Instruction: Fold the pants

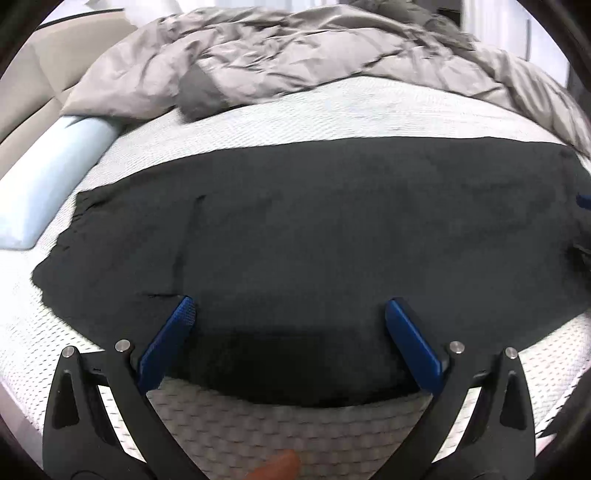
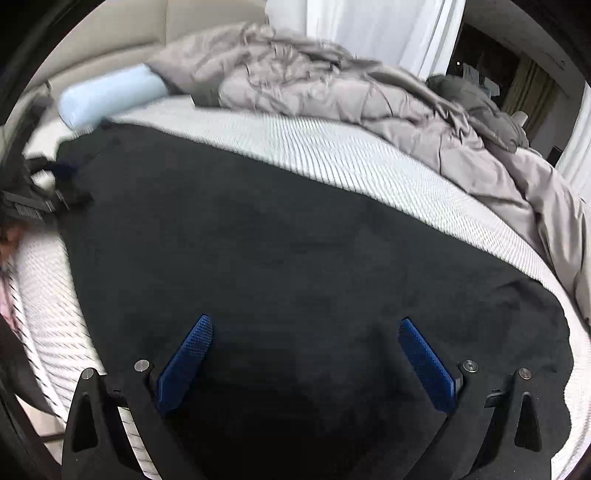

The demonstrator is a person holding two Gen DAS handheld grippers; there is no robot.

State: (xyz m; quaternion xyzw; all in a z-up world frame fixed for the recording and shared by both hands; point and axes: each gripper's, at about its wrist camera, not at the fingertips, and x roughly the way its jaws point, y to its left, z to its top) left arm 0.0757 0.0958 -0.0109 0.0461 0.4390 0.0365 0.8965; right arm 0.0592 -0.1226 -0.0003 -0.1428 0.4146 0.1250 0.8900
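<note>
Dark pants (image 1: pixel 314 229) lie flat across the white textured mattress (image 1: pixel 332 118), spread left to right. My left gripper (image 1: pixel 290 306) is open and empty, its blue fingers (image 1: pixel 173 332) over the near edge of the pants. In the right wrist view the pants (image 2: pixel 295 240) fill the middle. My right gripper (image 2: pixel 304 325) is open and empty, hovering over the dark cloth. The left gripper shows at the left edge of the right wrist view (image 2: pixel 55 177), by the far end of the pants.
A crumpled grey duvet (image 1: pixel 295 55) is piled at the back of the bed, also in the right wrist view (image 2: pixel 369 92). A light blue bolster pillow (image 1: pixel 48 177) lies at the left by the beige headboard (image 1: pixel 44 66). White curtains (image 2: pixel 369 29) hang behind.
</note>
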